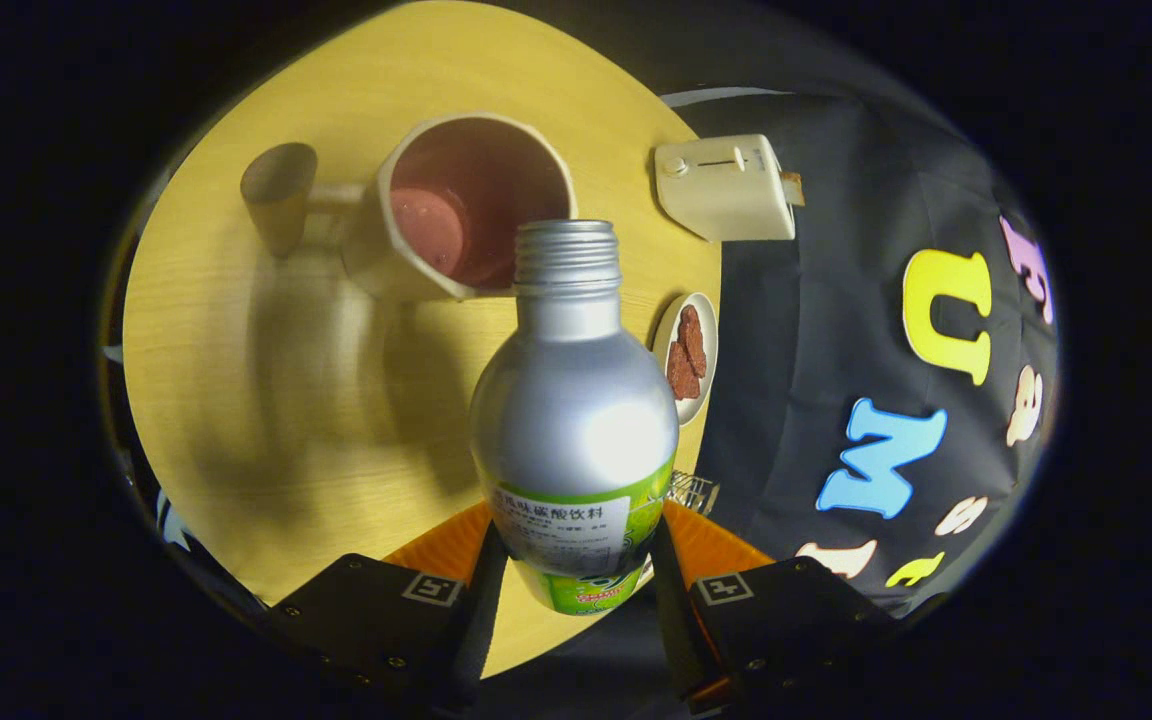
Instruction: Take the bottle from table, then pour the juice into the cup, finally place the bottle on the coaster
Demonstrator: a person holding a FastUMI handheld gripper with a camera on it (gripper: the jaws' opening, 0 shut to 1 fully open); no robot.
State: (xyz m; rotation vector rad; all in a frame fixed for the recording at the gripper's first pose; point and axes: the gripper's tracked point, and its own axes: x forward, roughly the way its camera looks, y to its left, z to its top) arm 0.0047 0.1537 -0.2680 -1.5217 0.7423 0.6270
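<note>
Hand-held gripper (576,560) clamps the bottle (573,420) between its fingers, mouth tipped toward the cup (466,205) just beyond. We judge spillage onto the counter (266,400) likely if the mouth drifts off the rim.

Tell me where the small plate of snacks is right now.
In the gripper view, the small plate sits on the table's edge, just right of the held bottle's shoulder, below the toaster.
</note>
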